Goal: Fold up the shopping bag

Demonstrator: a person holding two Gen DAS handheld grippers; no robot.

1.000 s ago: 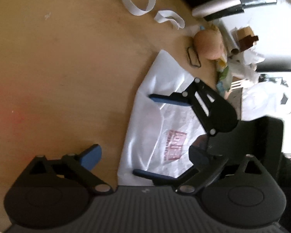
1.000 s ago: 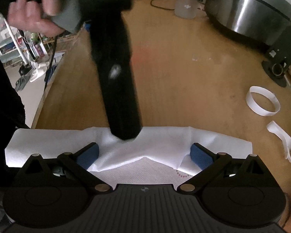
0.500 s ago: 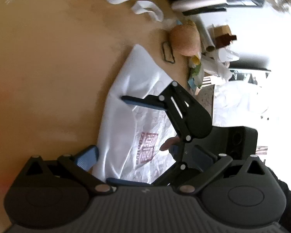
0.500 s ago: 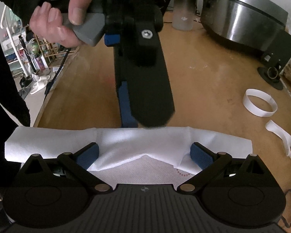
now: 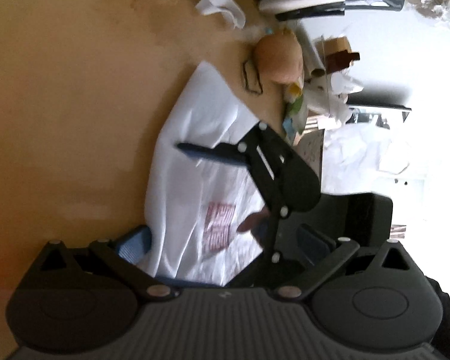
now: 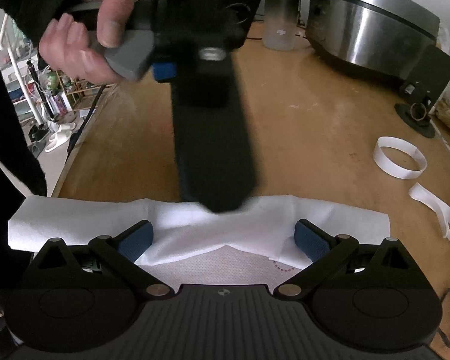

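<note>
Right wrist view: the white shopping bag (image 6: 195, 225) lies flat on the wooden bench (image 6: 315, 126), folded into a long strip along the near edge, its left end at the bench's corner. The right gripper (image 6: 223, 241) has its fingers spread wide over the folded middle, gripping nothing. The left gripper (image 6: 216, 162), held by a hand (image 6: 87, 45), touches the far fold; its fingers are likewise open. Beyond the bag the bench is bare; two white loops (image 6: 400, 162) lie right, a cooker (image 6: 372, 27) at the back.

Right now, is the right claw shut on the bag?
No, the right claw stands open, its pads apart astride the folded white bag.
</note>
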